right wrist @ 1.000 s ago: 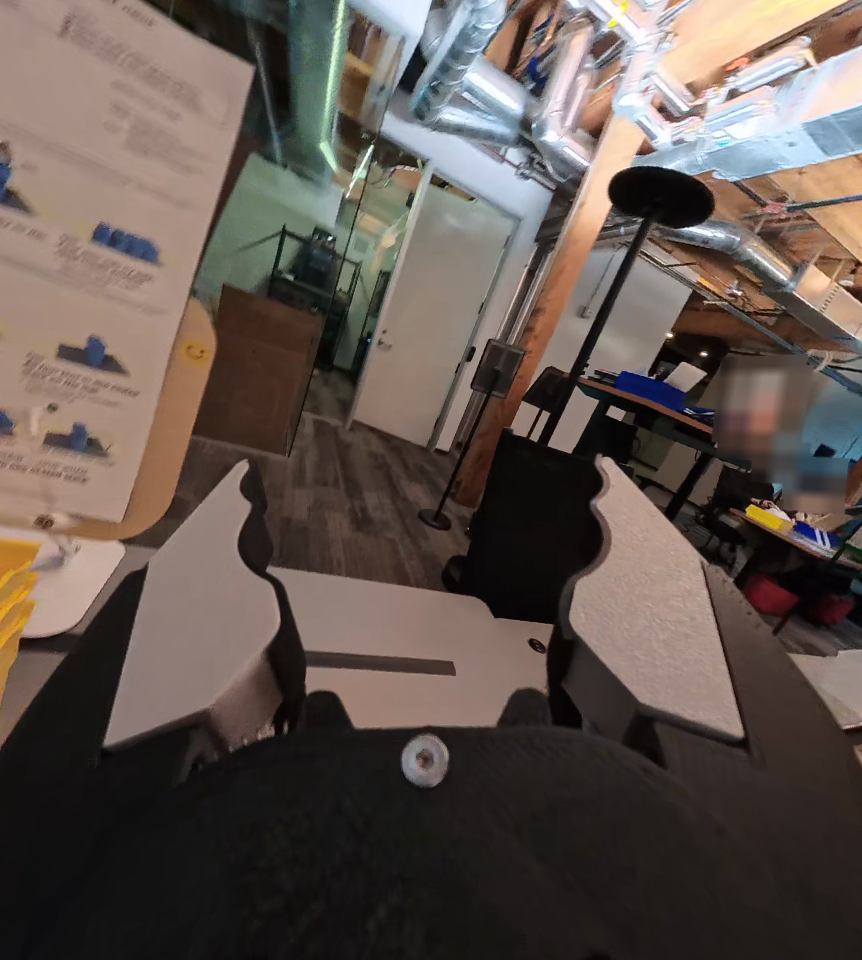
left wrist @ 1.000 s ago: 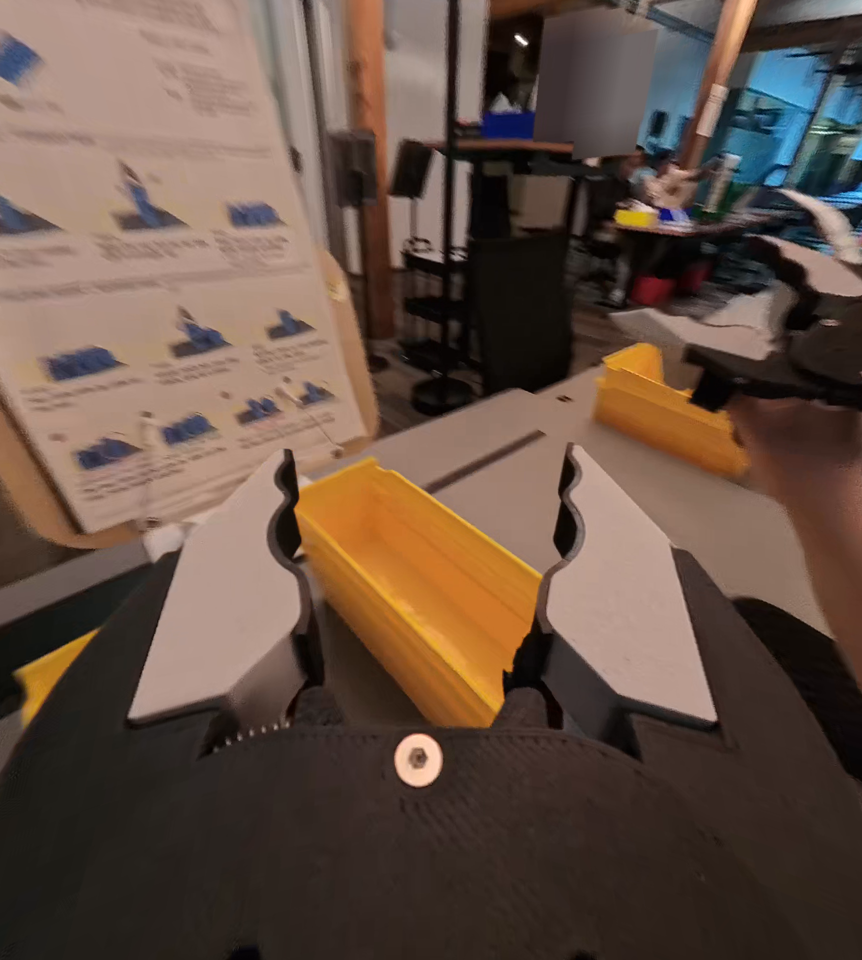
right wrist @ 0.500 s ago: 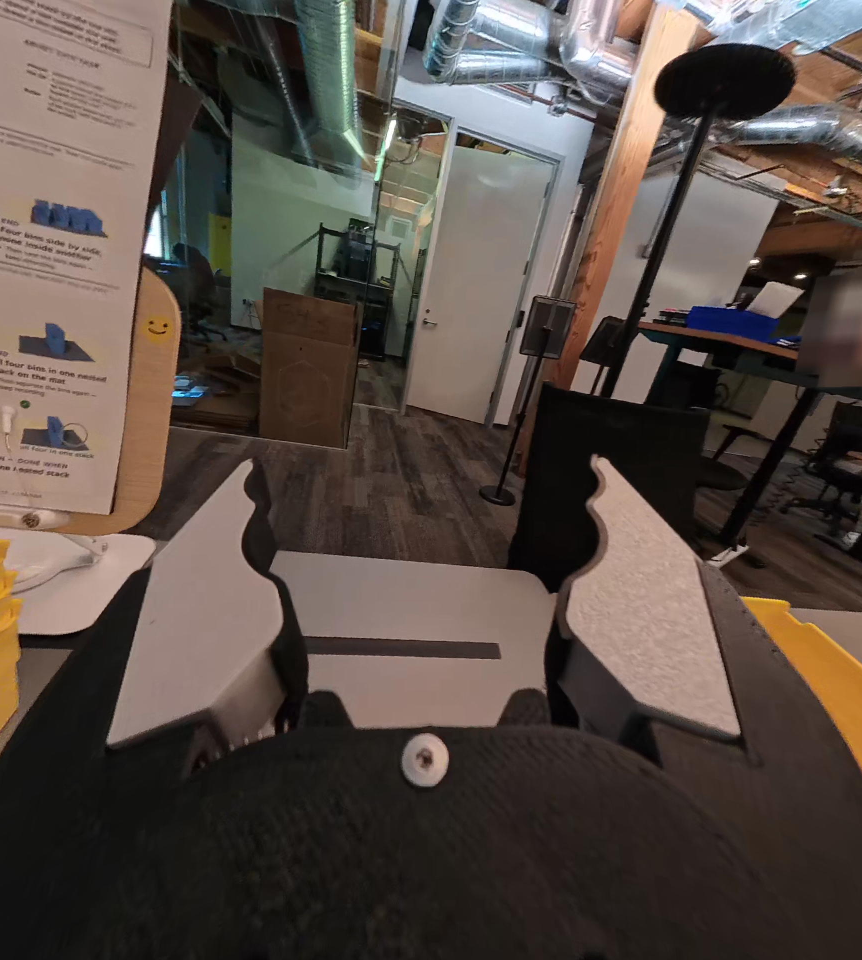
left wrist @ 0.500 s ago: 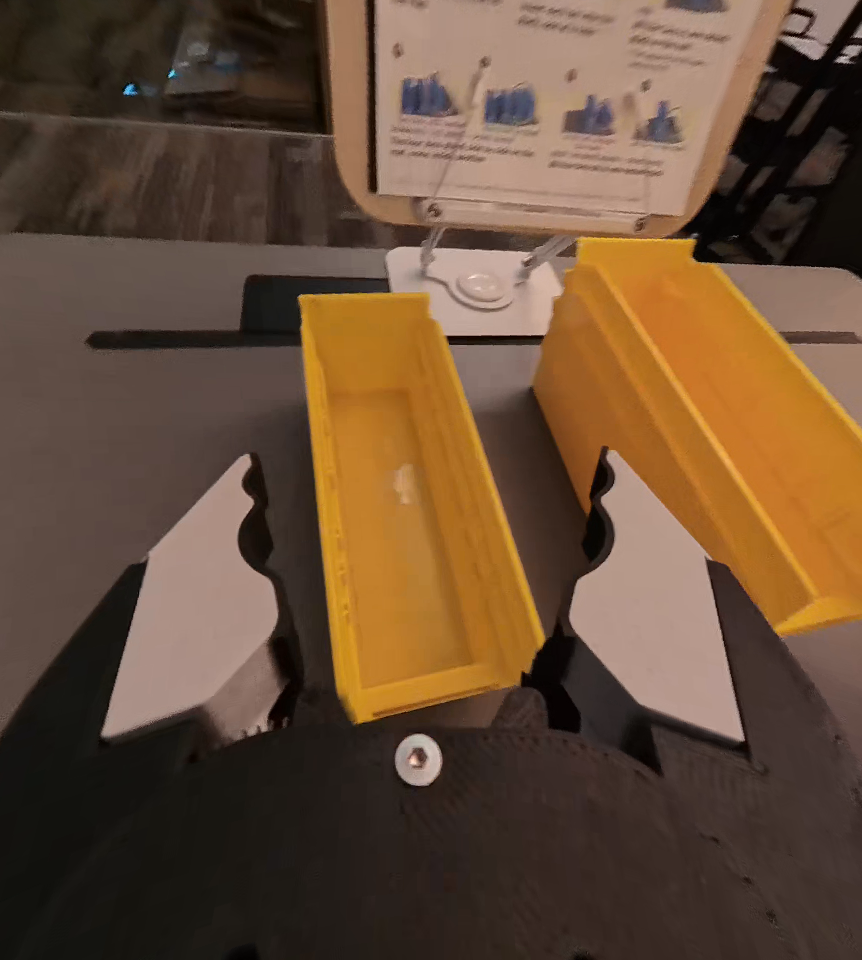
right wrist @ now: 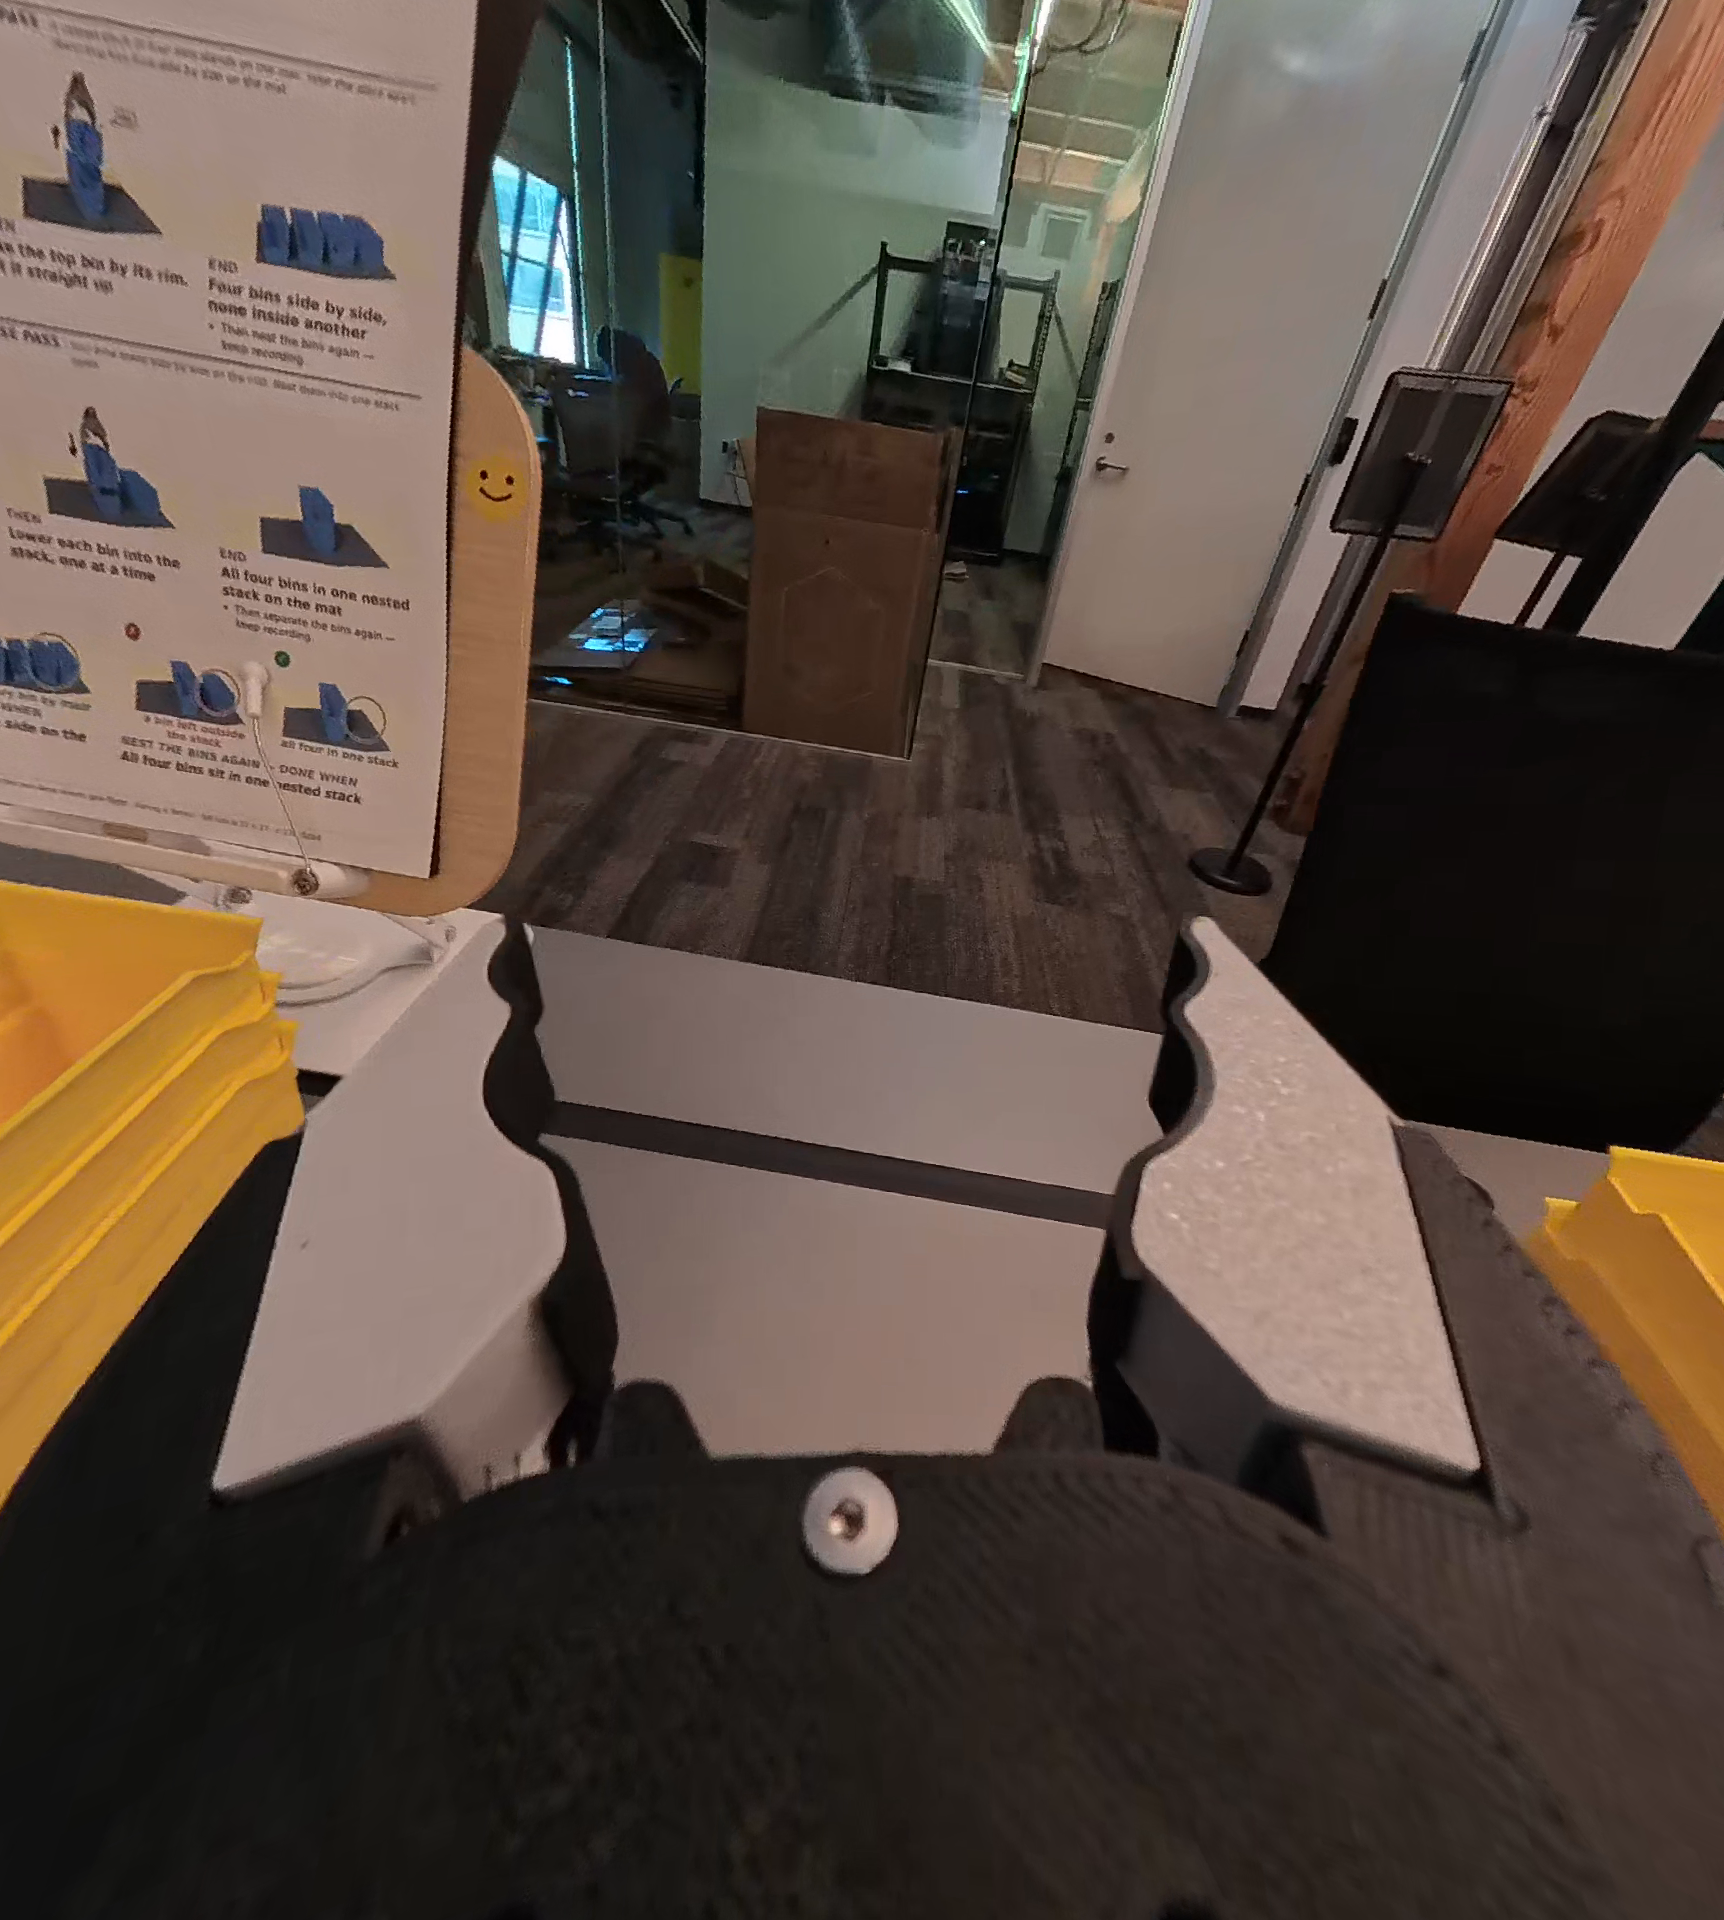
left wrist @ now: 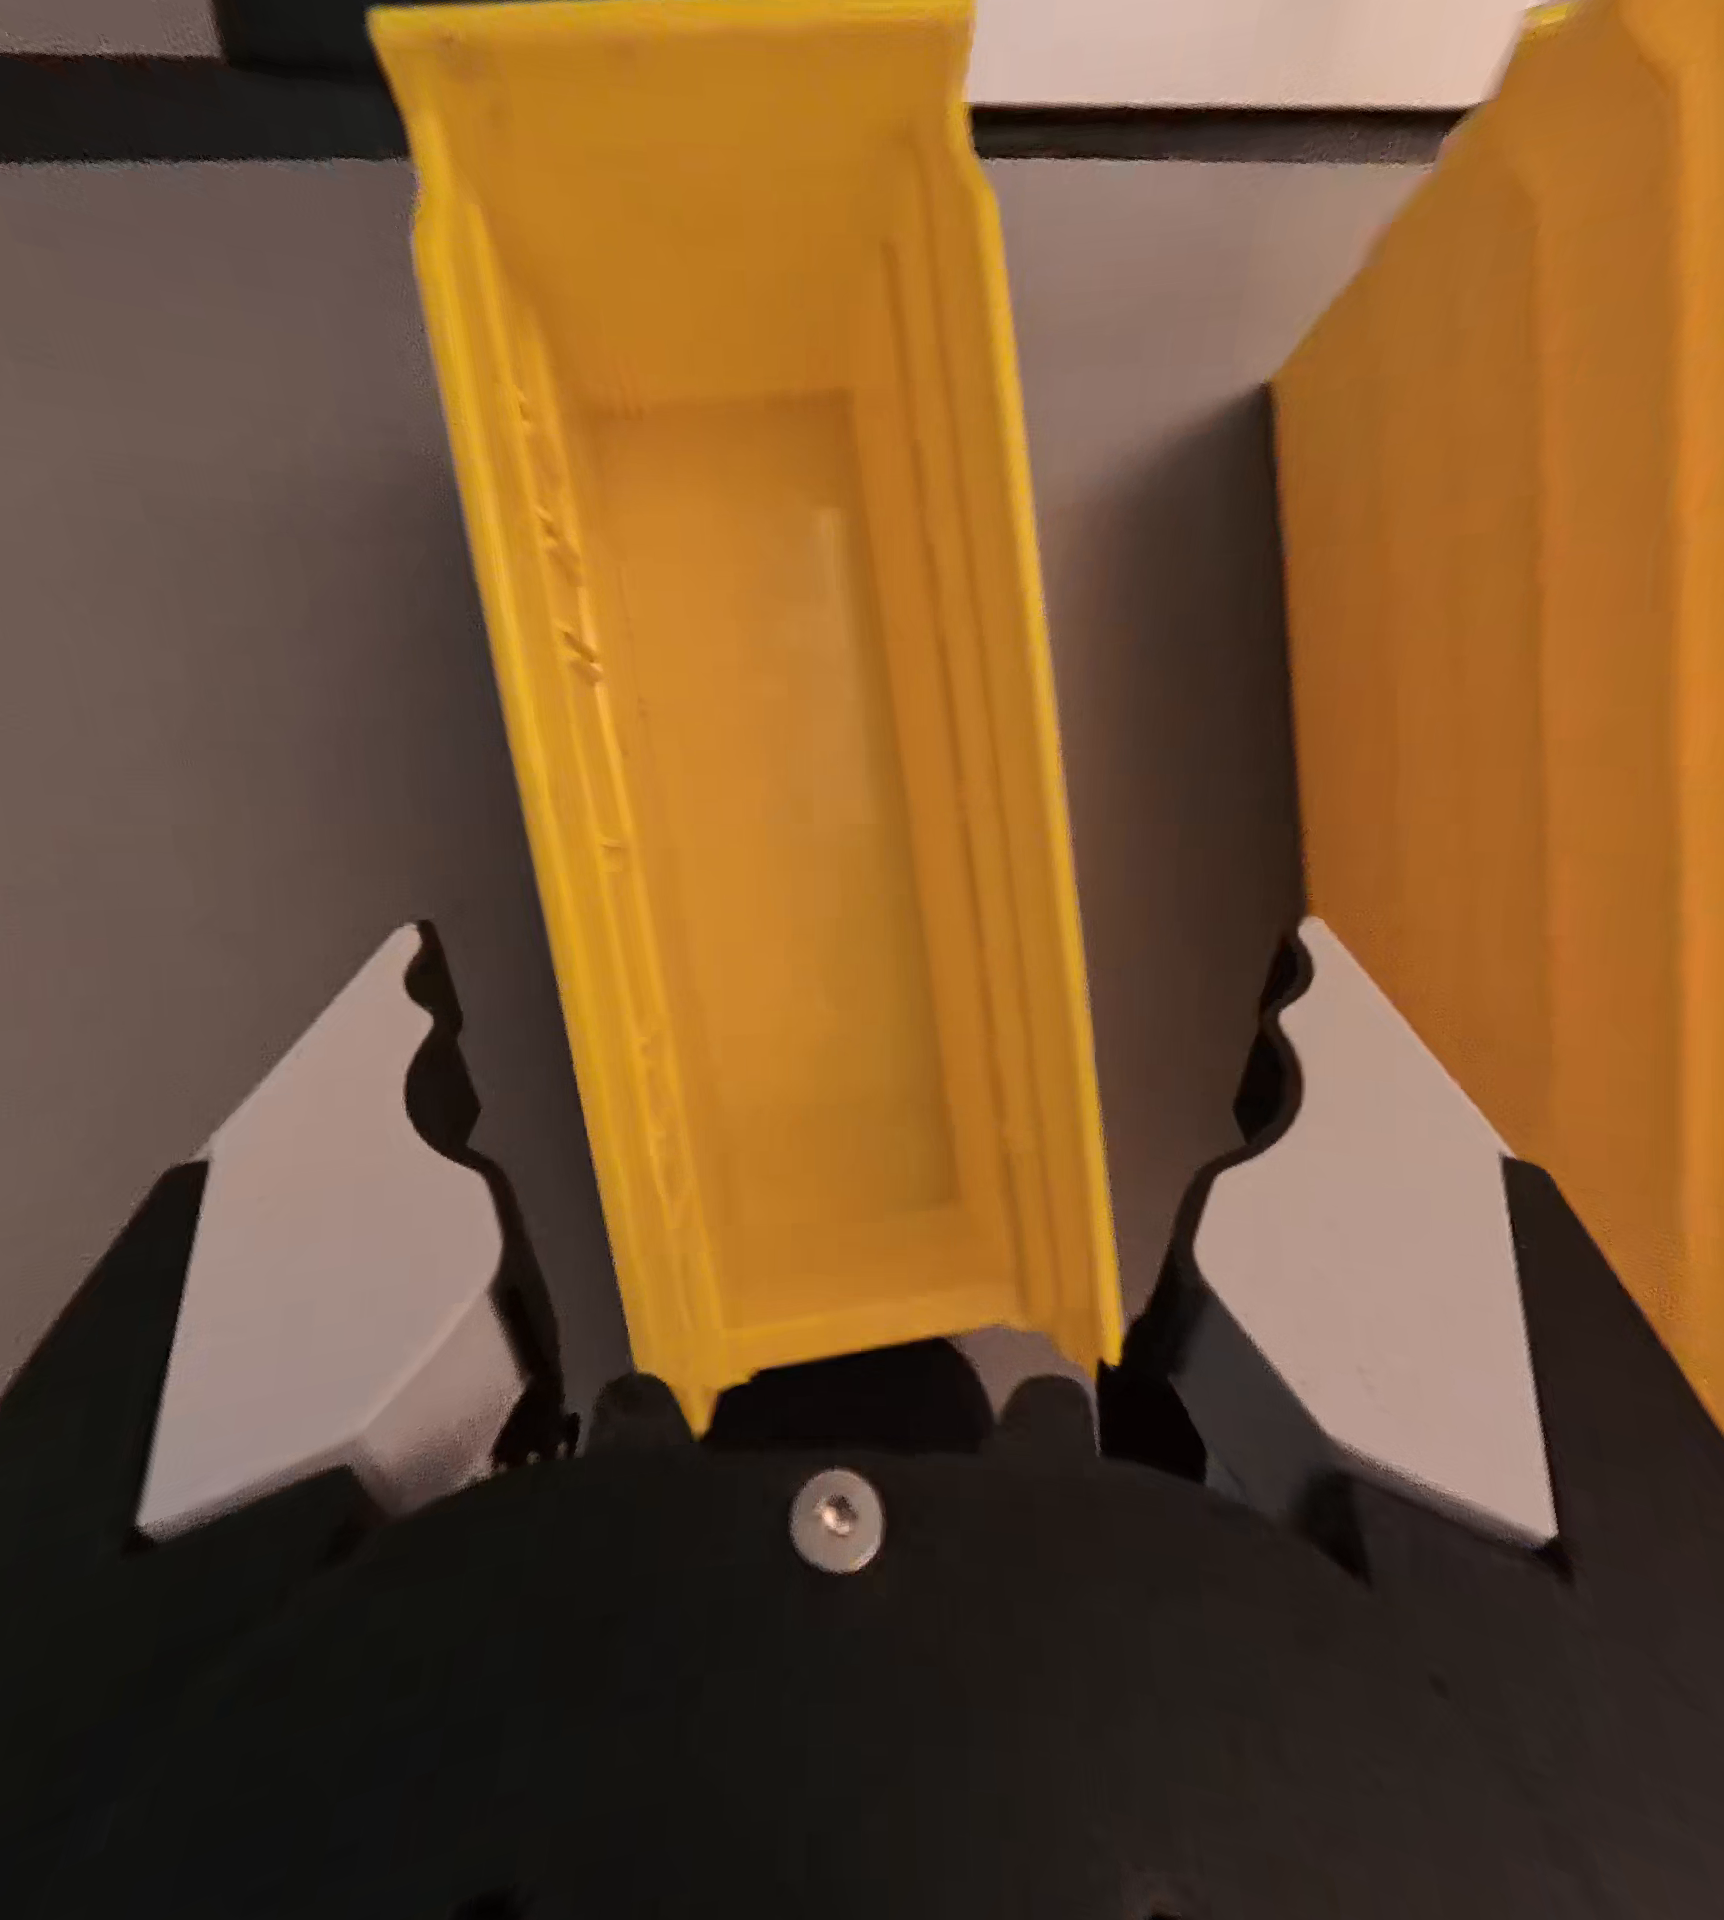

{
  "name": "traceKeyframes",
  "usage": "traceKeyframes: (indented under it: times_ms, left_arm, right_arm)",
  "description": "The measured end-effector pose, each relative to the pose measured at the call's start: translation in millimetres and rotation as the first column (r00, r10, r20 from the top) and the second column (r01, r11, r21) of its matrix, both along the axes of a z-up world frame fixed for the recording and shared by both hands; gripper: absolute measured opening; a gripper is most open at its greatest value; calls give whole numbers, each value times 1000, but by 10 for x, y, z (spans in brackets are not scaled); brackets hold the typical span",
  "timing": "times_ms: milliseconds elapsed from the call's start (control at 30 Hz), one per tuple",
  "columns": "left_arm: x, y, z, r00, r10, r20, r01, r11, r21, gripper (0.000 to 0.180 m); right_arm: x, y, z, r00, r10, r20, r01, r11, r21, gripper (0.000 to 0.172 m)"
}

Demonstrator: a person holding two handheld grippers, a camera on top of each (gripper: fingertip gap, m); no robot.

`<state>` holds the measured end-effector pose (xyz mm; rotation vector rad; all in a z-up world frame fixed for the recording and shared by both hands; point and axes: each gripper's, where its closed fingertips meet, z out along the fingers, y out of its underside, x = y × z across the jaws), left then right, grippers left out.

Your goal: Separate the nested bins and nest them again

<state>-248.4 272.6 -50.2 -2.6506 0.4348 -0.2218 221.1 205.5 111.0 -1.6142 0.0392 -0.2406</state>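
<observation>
Both claws gape empty; left claw (left wrist: 858, 997) straddles the narrow bin (left wrist: 785, 727) untouched: centre it, then squeeze its walls evenly.

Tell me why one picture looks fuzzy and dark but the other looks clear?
Left wrist view: dim and motion-smeared, the yellow bin and bigger bin soft-edged. Right wrist view: brighter and sharp, the poster crisp, though the wide lens bends the table edge.
</observation>
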Motion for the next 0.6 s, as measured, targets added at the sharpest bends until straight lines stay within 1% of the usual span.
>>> traceKeyframes:
  times_ms: [67, 133, 233, 333, 400, 467, 533, 600]
  left_arm:
    - [-55, 106, -65, 998, 23, -63, -23, 1000, 14, 149]
    - [-76, 139, -161, 995, 47, -86, -49, 999, -15, 151]
    - [-51, 125, -300, 993, 50, -107, -57, 996, -67, 152]
    - [-18, 70, -434, 990, 46, -132, -63, 989, -131, 151]
    - [-52, 35, -514, 984, 51, -172, -82, 981, -177, 151]
    - [-115, 29, -573, 975, 58, -214, -102, 974, -202, 146]
    - [-83, 6, -610, 981, 75, -180, -118, 964, -240, 146]
    - [-94, 11, -613, 981, 74, -179, -118, 960, -253, 145]
  right_arm:
    - [34, -21, 13, 1000, 14, -26, -14, 1000, 2, 119]
    - [80, -37, -6, 999, 13, -37, -14, 1000, -15, 119]
    - [129, -37, -54, 1000, 9, -24, -10, 999, -50, 119]
    - [109, -8, -112, 998, 34, -48, -38, 997, -74, 119]
    - [101, 12, -155, 998, 40, -46, -44, 994, -96, 119]
    - [82, 27, -202, 998, 49, -41, -54, 991, -122, 119]
    - [63, 39, -232, 997, 60, -42, -65, 988, -138, 119]
    - [48, 47, -250, 997, 71, -44, -76, 986, -147, 118]
